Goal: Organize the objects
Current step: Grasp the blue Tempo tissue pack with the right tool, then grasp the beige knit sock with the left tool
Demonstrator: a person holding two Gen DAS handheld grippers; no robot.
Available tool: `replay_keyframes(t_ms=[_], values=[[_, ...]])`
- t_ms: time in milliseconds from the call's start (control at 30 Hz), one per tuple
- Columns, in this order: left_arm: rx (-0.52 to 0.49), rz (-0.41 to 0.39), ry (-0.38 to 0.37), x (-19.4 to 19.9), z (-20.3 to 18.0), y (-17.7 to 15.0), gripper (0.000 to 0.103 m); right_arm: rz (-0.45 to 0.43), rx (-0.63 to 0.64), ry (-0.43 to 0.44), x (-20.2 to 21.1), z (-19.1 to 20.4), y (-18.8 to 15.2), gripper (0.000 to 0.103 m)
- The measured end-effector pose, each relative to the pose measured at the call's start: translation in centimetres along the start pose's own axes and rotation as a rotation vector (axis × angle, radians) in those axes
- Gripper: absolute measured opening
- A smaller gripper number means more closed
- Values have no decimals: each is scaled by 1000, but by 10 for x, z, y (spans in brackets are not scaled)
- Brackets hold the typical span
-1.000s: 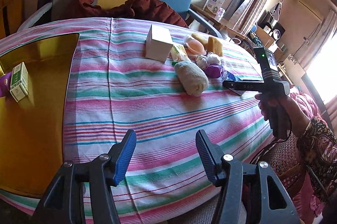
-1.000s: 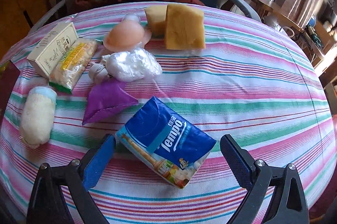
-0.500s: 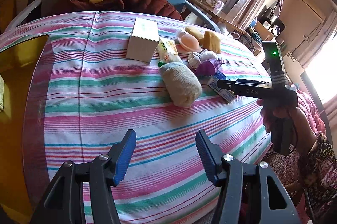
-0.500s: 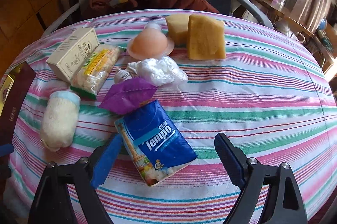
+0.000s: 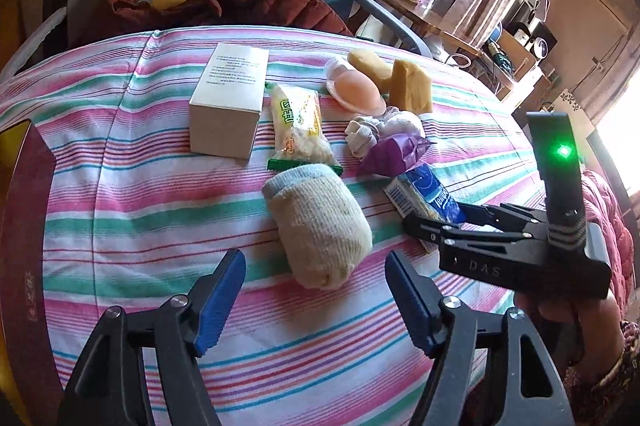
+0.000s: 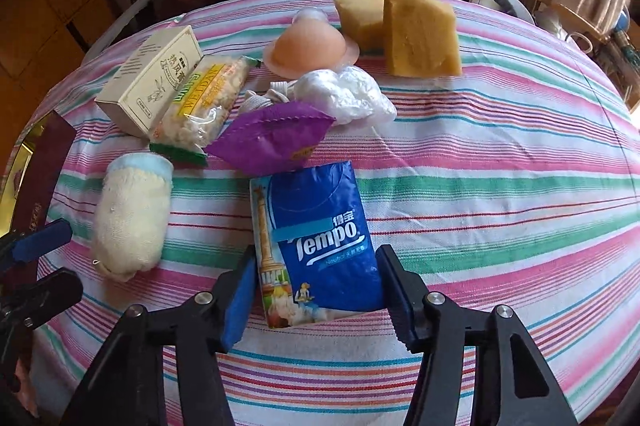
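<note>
A blue Tempo tissue pack [image 6: 316, 226] lies on the striped tablecloth [image 6: 500, 185]. My right gripper [image 6: 316, 290] has its jaws closing on the pack's near end, and both blue pads meet its sides. The left wrist view shows that gripper [image 5: 424, 222] from the side, with the pack [image 5: 432, 197] sticking out beyond it. A rolled cream sock [image 5: 320, 226] lies just ahead of my left gripper [image 5: 316, 262]. Its jaws are opening; the sock's near end shows between the tips, untouched. In the right wrist view the sock [image 6: 128, 222] lies beside that gripper [image 6: 44, 262].
Behind lie a white box [image 5: 228, 105], a snack bag [image 5: 300, 121], a purple pouch [image 5: 392, 153], crumpled white plastic [image 6: 348, 93], a peach dome [image 5: 356, 89] and two yellow sponges [image 5: 412, 85]. A dark red flat thing [image 5: 24, 226] covers the left edge. A chair with a jacket [image 5: 260, 1] stands behind.
My left gripper has slid right, up to the sock, and its jaws have widened. My right jaws have narrowed from wide open onto the tissue pack, which has turned lengthwise between them.
</note>
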State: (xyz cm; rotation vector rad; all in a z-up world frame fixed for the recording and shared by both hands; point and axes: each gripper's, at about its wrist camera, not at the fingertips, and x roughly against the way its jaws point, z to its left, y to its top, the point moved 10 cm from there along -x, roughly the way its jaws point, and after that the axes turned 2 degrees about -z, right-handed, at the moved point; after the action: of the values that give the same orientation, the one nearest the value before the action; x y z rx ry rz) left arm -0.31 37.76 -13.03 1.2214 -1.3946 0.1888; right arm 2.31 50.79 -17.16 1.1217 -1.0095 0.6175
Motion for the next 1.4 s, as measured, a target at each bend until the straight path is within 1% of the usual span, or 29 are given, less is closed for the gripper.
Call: replay_keyframes(t_ms=[100,167,233,267,300,333,367,433,467,500,633,767,900,1067,1233,1267,1300,1400], values=[[-20,11,28,-14,-5,9,74,-1,6,4,1,3,-4,59],[-22,18,19,-23,-8,13,75,-2,9,6,2,5,-5,59],[-23,19,46,-33,-3,13,75,-4,20,3,4,3,-7,59],[-21,19,56,-37,1,12,74,-6,27,0,10,-4,-13,59],[-15,25,35,-43,3,9,76,-9,34,-4,12,-3,-18,59],[-14,12,17,-44,4,8,77,-12,41,-7,14,-3,-22,59],[-24,-16,11,-41,5,9,76,-14,42,-8,15,-2,-23,59],[-41,-30,5,-39,6,6,75,-16,33,-2,16,-3,-25,59],[-46,-39,3,-37,7,6,70,-18,28,0,17,-3,-26,59],[-44,-47,-2,-35,7,5,58,-19,25,1,18,-3,-27,59],[-55,-82,1,-26,14,-1,57,-23,32,-9,21,-4,-28,59],[-41,-110,-10,-16,26,-7,57,-25,31,-20,21,0,-28,58],[-71,-116,13,-10,32,-15,56,-30,27,-30,28,12,-34,54],[-95,-125,34,0,37,-25,56,-39,25,10,37,37,-47,53],[-36,-124,17,12,51,-33,54,-45,30,95,42,66,-55,53],[-27,-125,12,14,53,-35,54,-46,35,106,40,66,-54,53],[-21,-125,9,16,55,-36,54,-47,43,110,27,53,-48,53],[-14,-129,13,24,63,-42,54,-53,66,117,28,60,-48,53]])
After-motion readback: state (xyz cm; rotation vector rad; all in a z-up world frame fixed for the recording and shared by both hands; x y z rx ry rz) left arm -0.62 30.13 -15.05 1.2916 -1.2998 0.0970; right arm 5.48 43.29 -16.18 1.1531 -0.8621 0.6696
